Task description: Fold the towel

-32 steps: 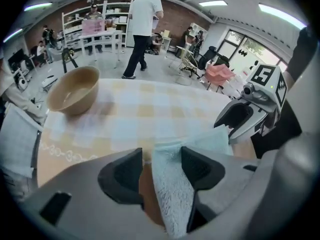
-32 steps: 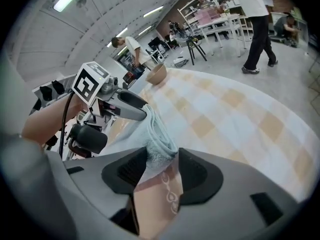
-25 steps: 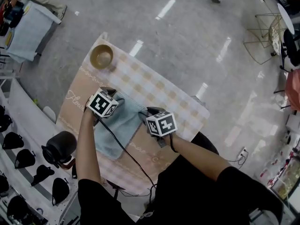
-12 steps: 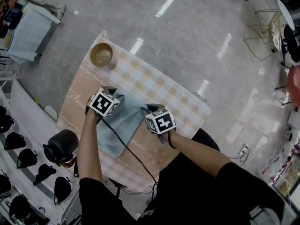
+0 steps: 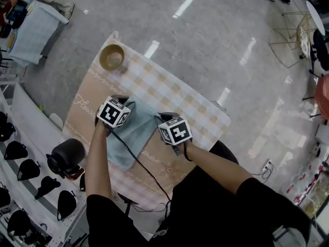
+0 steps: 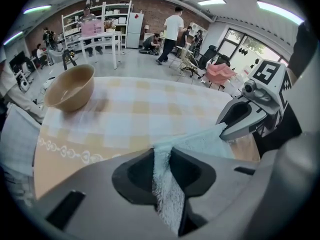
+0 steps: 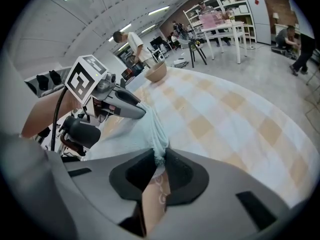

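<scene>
Both pairs of jaws are covered in the head view by the marker cubes [image 5: 113, 112] on the grippers, so the grips can be read only in the gripper views. In those views the left gripper [image 6: 162, 171] has just been closing. It is clamped on a ridge of the pale blue towel [image 6: 167, 199], whose pile stands pinched upright between its jaws. The right gripper [image 7: 159, 176] has likewise just been closing and nips a small bunched corner of the same towel; printed tablecloth [image 5: 169, 94] shows in the gap below the pinch. The towel's far edge runs from one gripper's tips to the other's. The rest lies flat behind the tips, toward the person. A black cable [image 5: 134, 162] crosses it, and the left forearm [image 5: 97, 163] runs along its left side. The person's dark-clothed body cuts off the cloth's near edge. Well beyond the left gripper's tips and somewhat to their left, a tan bowl [image 6: 70, 87] stands upright on the checked cloth near its far corner. Only the bowl's bare inner wall shows. In the right gripper view the bowl is small and sits behind the left gripper.
</scene>
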A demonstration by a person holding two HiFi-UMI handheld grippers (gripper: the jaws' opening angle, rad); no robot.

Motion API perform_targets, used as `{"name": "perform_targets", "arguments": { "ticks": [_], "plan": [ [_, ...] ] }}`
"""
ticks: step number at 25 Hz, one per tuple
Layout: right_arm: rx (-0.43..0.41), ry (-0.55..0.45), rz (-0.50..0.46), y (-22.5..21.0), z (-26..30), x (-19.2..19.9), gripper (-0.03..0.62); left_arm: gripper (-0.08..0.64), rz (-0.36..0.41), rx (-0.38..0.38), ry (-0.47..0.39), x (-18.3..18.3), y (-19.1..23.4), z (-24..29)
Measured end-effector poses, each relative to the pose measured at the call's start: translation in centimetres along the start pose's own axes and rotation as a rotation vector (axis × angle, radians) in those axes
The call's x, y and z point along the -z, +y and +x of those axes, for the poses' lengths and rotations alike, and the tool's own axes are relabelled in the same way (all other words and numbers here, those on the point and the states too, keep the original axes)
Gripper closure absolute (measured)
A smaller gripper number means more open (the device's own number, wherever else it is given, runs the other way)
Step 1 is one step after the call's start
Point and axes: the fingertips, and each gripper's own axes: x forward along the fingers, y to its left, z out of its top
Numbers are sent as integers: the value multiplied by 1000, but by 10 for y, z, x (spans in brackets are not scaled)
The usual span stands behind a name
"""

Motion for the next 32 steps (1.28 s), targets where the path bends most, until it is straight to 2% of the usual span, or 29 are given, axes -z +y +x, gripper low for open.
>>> {"name": "perform_targets", "arguments": {
  "ticks": [6, 10, 19, 25, 29, 32],
  "plan": [
    [-22, -6, -34, 3, -6, -4, 538, 492, -3, -74, -43, -1, -1, -9],
    [-32, -21, -93, 10, -11, -7, 538, 511, -15, -139, -63, -1, -3, -19],
    [-78, -44, -124, 22, -23, -8, 540, 518, -26, -243, -60, 5, -13, -35],
    [-91, -29, -78, 19, -19, -6, 540, 511, 2, -257, -48, 1, -9, -24],
    [-90, -27, -72, 18, -14, -8, 539, 442, 13, -261, -15, -1, 3, -16],
    [-82, -27, -60, 14, -11, -7, 540, 439, 30, -228, 7, -2, 6, -10]
  ]
}}
